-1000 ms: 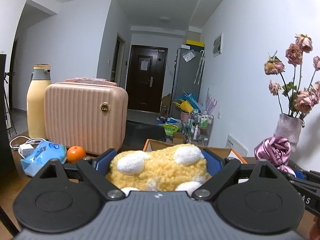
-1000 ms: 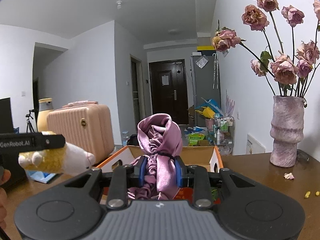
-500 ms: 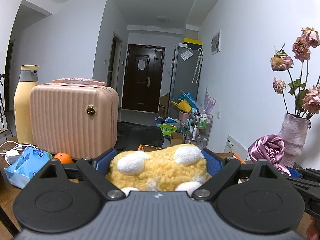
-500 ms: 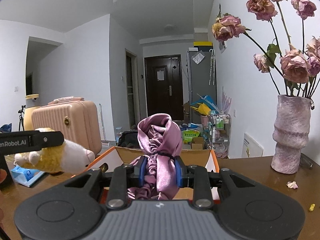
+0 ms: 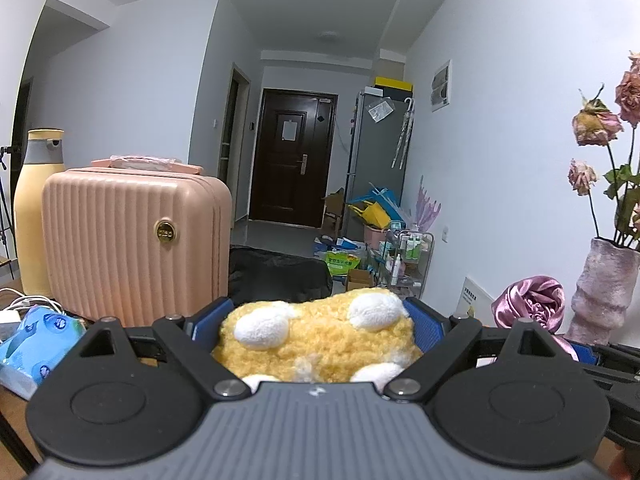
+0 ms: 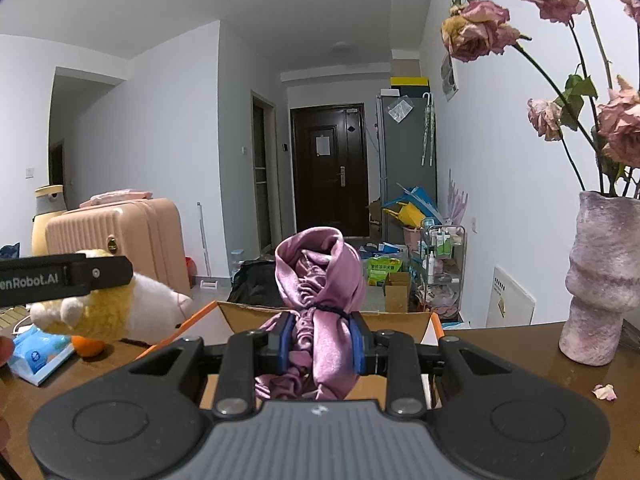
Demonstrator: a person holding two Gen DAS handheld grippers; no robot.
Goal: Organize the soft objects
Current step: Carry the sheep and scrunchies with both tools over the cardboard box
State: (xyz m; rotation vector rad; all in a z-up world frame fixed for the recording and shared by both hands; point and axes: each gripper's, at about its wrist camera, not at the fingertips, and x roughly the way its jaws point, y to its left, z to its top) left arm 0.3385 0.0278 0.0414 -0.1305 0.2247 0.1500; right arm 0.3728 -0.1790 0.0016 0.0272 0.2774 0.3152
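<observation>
My left gripper (image 5: 316,320) is shut on a yellow and white plush toy (image 5: 316,336), held in the air. The same toy (image 6: 108,308) shows at the left of the right wrist view, clamped by the left gripper's finger (image 6: 64,276). My right gripper (image 6: 320,336) is shut on a bunched pink satin cloth (image 6: 320,276), held upright above an open cardboard box (image 6: 400,320) with orange edges. The cloth also shows at the right of the left wrist view (image 5: 532,308).
A pink ribbed suitcase (image 5: 132,240) and a yellow bottle (image 5: 34,208) stand at the left. A blue tissue pack (image 5: 36,344) and an orange (image 6: 90,346) lie on the brown table (image 6: 520,356). A vase of dried roses (image 6: 600,280) stands at the right.
Both grippers have risen and moved forward, each keeping its hold. The box has dropped out of the left wrist view, and the orange is hidden there.
</observation>
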